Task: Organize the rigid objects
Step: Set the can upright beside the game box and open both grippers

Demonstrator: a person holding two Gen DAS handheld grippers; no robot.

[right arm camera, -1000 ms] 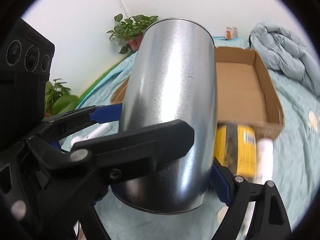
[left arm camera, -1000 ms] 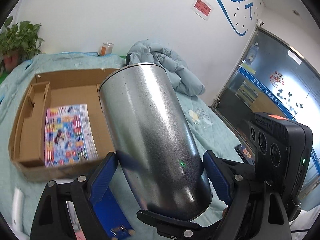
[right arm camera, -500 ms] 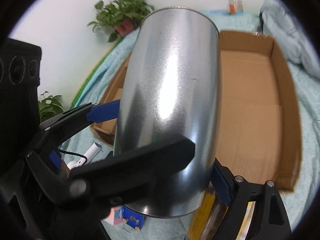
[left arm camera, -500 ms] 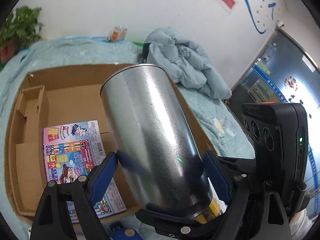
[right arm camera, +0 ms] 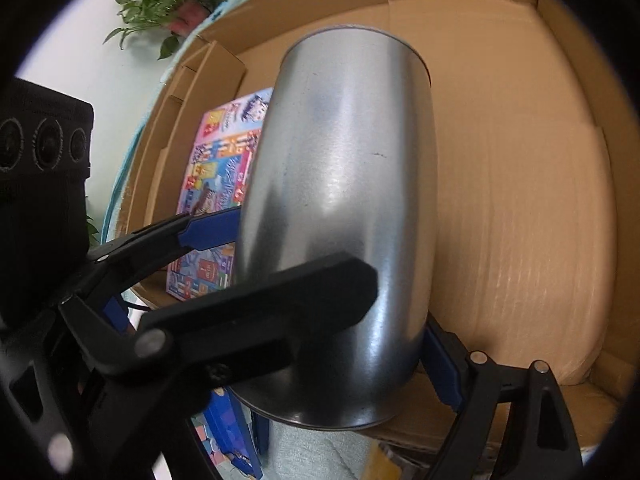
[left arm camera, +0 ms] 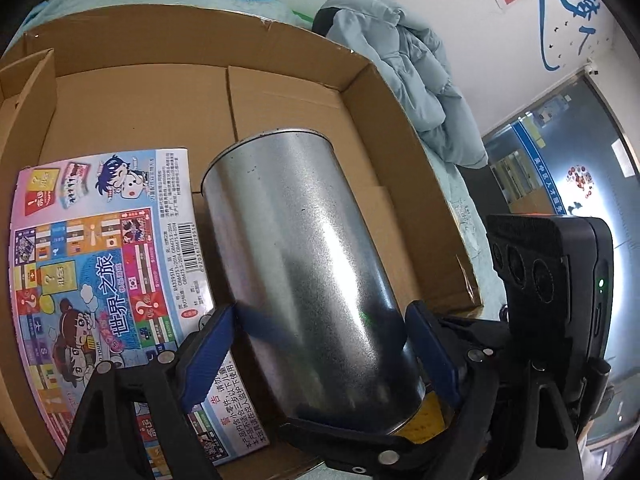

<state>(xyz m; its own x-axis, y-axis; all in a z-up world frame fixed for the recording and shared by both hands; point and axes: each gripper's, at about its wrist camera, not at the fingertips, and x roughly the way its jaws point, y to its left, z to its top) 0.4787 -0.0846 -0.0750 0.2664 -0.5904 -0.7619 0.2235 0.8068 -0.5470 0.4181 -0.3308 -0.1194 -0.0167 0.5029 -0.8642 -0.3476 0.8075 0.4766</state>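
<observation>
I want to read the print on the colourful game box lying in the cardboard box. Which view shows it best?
The left wrist view: the game box lies flat and sharp there, with its barcode and cartoon art legible; only its right edge is hidden by the metal can. In the right wrist view it is a blurred sliver beside the can.

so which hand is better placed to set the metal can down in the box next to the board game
Neither alone: both tools clamp the metal can together. If one leads, the right, whose view shows bare box floor beside it; the left tool sits by the board game.
</observation>
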